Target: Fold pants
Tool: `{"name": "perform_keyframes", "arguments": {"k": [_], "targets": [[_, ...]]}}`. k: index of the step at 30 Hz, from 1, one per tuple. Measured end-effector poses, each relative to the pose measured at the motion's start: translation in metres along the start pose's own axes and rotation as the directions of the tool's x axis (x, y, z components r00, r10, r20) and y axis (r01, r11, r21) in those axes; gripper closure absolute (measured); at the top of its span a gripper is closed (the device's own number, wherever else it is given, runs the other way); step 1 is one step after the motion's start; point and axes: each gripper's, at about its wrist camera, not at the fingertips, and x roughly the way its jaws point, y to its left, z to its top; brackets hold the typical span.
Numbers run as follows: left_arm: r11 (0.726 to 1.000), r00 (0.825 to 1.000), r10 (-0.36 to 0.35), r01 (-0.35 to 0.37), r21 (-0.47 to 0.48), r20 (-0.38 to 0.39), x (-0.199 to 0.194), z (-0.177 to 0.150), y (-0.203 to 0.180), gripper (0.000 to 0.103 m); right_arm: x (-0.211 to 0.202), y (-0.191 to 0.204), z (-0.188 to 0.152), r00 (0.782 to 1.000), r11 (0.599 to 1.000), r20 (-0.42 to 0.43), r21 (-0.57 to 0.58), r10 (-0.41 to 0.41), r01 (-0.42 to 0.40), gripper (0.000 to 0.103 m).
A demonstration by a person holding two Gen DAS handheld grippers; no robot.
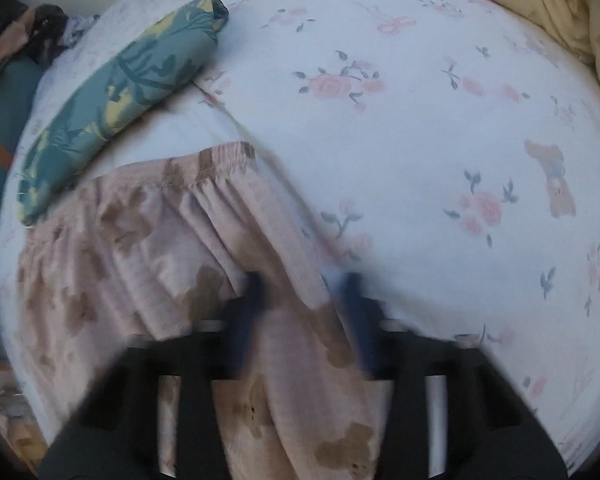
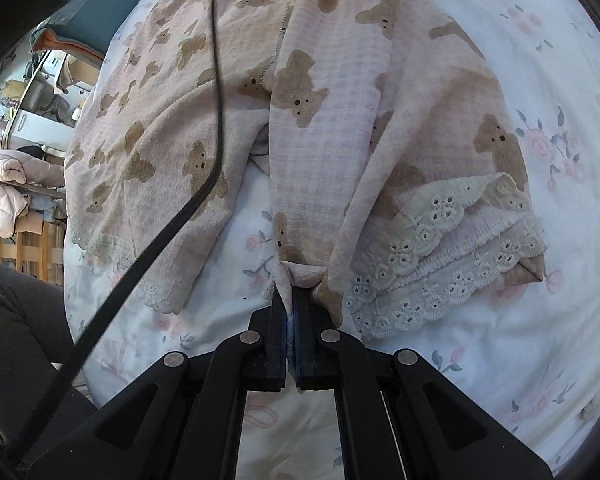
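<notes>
In the left wrist view, the pants [image 1: 148, 248] lie on a white bedsheet [image 1: 420, 128] with pink flowers. They are pale pink with brown bears, and the elastic waistband points away from the camera. The left gripper [image 1: 302, 304] is over the fabric with its two fingers [image 1: 252, 300] spread apart; the cloth passes between and under them, but the picture is blurred and I cannot tell if they touch it. A rolled green and yellow cloth [image 1: 124, 96] lies just beside the waistband, to the left. A beige quilt [image 1: 548, 4] is at the far right corner.

In the right wrist view, the right gripper [image 2: 287, 312] has its fingers [image 2: 276, 320] pressed together, and they pinch a narrow fold of the pants [image 2: 316, 128] near the leg ends. The fabric rises from the pinch toward the top of the view. One lace hem [image 2: 440, 264] rests on the bedsheet [image 2: 500, 360] to the right, another leg lies to the left. A black cable [image 2: 216, 100] crosses in front of the left leg.
</notes>
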Motion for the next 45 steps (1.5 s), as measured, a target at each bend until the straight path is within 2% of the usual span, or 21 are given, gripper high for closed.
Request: {"name": "perform_keyframes", "arguments": {"k": [1,5,7,10,13,15,19,21,24,27,30,31,32,34,35,36,39,42,45], "targets": [[1.000,1.000,0.007,-0.008,0.014,0.004,-0.002,0.000,0.001,0.102,-0.001,0.000,0.000,1.000,1.000,0.001,-0.003,0.001,-0.001,0.101],[0.998,0.998,-0.042,0.040,0.051,0.047,-0.039,-0.004,0.021,0.103,-0.014,0.015,0.000,0.999,0.998,0.051,-0.064,-0.009,0.012,0.101],[0.995,0.994,-0.071,0.065,0.071,0.080,-0.070,-0.005,0.043,0.103,-0.034,0.038,-0.004,0.992,0.991,0.118,-0.133,0.050,-0.034,0.101],[0.996,0.991,-0.061,0.052,0.069,0.123,-0.109,-0.004,0.088,0.103,-0.064,0.068,-0.009,0.972,0.967,0.207,-0.248,0.109,-0.055,0.101],[0.998,0.985,-0.046,0.040,0.039,0.167,-0.139,-0.006,0.135,0.103,-0.089,0.094,0.002,0.949,0.945,0.243,-0.304,0.201,-0.122,0.101],[1.000,0.980,-0.007,0.003,0.024,0.196,-0.152,-0.010,0.173,0.103,-0.101,0.114,0.016,0.932,0.927,0.257,-0.337,0.256,-0.162,0.101],[0.995,0.975,0.095,-0.097,0.000,0.203,-0.141,-0.018,0.242,0.103,-0.097,0.157,0.050,0.906,0.891,0.238,-0.382,0.350,-0.244,0.101],[0.990,0.972,0.143,-0.144,-0.010,0.189,-0.123,-0.023,0.271,0.103,-0.086,0.181,0.067,0.896,0.871,0.212,-0.401,0.390,-0.285,0.101],[0.982,0.974,0.188,-0.186,-0.031,0.124,-0.079,-0.027,0.304,0.103,-0.056,0.216,0.084,0.901,0.853,0.170,-0.428,0.400,-0.298,0.101],[0.982,0.980,0.185,-0.182,-0.048,0.070,-0.034,-0.037,0.324,0.101,-0.024,0.236,0.094,0.915,0.860,0.125,-0.410,0.382,-0.303,0.101],[0.984,0.983,0.174,-0.170,-0.059,0.064,-0.015,-0.044,0.329,0.095,-0.007,0.243,0.101,0.929,0.870,0.102,-0.399,0.355,-0.289,0.101],[0.986,0.986,0.156,-0.150,-0.077,0.067,-0.014,-0.046,0.334,0.082,-0.002,0.247,0.103,0.934,0.872,0.094,-0.400,0.345,-0.282,0.101],[0.987,0.989,0.127,-0.118,-0.111,0.076,-0.018,-0.049,0.341,0.054,0.001,0.250,0.103,0.938,0.874,0.092,-0.403,0.335,-0.272,0.101],[0.983,0.991,0.054,-0.032,-0.178,0.120,-0.034,-0.061,0.356,0.023,0.006,0.258,0.105,0.945,0.876,0.092,-0.414,0.313,-0.250,0.101],[0.981,0.988,0.006,0.025,-0.192,0.157,-0.048,-0.070,0.362,0.020,0.006,0.260,0.106,0.949,0.876,0.093,-0.418,0.302,-0.239,0.101],[0.981,0.985,-0.017,0.050,-0.189,0.172,-0.060,-0.077,0.364,0.020,0.006,0.263,0.107,0.950,0.877,0.093,-0.418,0.299,-0.236,0.101],[0.983,0.969,-0.110,0.139,-0.122,0.220,-0.102,-0.119,0.369,0.020,0.000,0.263,0.110,0.955,0.885,0.100,-0.413,0.280,-0.216,0.101],[0.985,0.955,-0.126,0.152,-0.077,0.270,-0.140,-0.177,0.375,0.018,-0.003,0.263,0.107,0.958,0.886,0.109,-0.418,0.267,-0.199,0.101],[0.970,0.938,-0.149,0.200,-0.135,0.314,-0.160,-0.242,0.400,0.013,-0.004,0.272,0.102,0.962,0.882,0.115,-0.438,0.246,-0.173,0.101]]}}
